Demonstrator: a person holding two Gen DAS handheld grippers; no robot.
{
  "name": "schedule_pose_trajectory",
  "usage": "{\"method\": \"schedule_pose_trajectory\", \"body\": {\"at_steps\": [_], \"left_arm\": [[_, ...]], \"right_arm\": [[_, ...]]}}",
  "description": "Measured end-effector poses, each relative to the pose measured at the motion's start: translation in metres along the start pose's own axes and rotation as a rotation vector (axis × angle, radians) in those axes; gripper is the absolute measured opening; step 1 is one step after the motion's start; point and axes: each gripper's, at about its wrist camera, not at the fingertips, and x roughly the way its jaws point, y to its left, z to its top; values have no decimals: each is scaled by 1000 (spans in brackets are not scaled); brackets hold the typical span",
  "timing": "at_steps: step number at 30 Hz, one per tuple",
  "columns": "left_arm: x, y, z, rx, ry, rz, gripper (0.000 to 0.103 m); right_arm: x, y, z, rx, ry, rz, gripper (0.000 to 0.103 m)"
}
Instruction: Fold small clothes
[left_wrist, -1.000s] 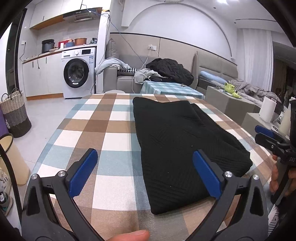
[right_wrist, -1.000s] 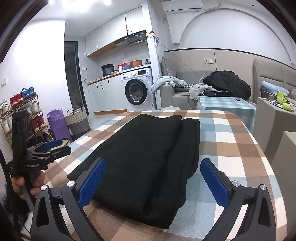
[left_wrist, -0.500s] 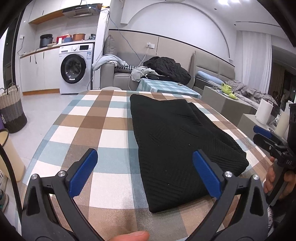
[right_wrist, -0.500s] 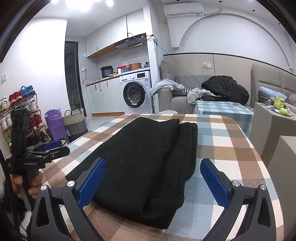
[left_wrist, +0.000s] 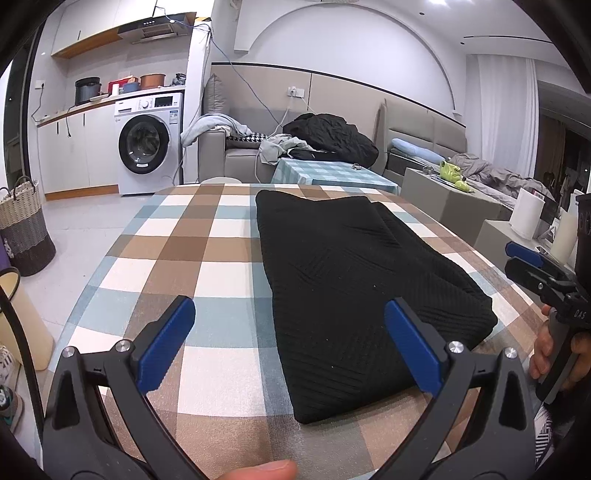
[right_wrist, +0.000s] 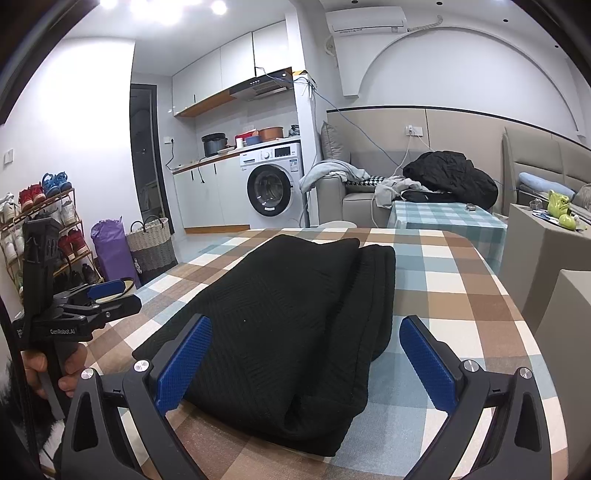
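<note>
One black knit garment (left_wrist: 354, 295) folded lengthwise, flat on checked tablecloth (left_wrist: 207, 258).

left tongs (left_wrist: 290, 343) open above table (left_wrist: 207, 258) | black garment (left_wrist: 351, 280) folded flat | right tongs (left_wrist: 524, 258) at far edge

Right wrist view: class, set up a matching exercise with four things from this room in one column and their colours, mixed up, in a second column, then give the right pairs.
Things:
1. garment
2. washer
3. bag
4. pads

Colours:
A. purple
B. blue
C. black
D. white

Pairs: 1-C, 2-D, 3-A, 4-B
</note>
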Motion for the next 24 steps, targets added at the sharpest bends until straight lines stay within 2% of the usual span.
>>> {"method": "schedule_pose_trajectory", "body": {"at_steps": [24], "left_arm": [[2,3,0,-7,0,1,102]], "right_arm": [[3,0,1,-5,1,5,103]]}}
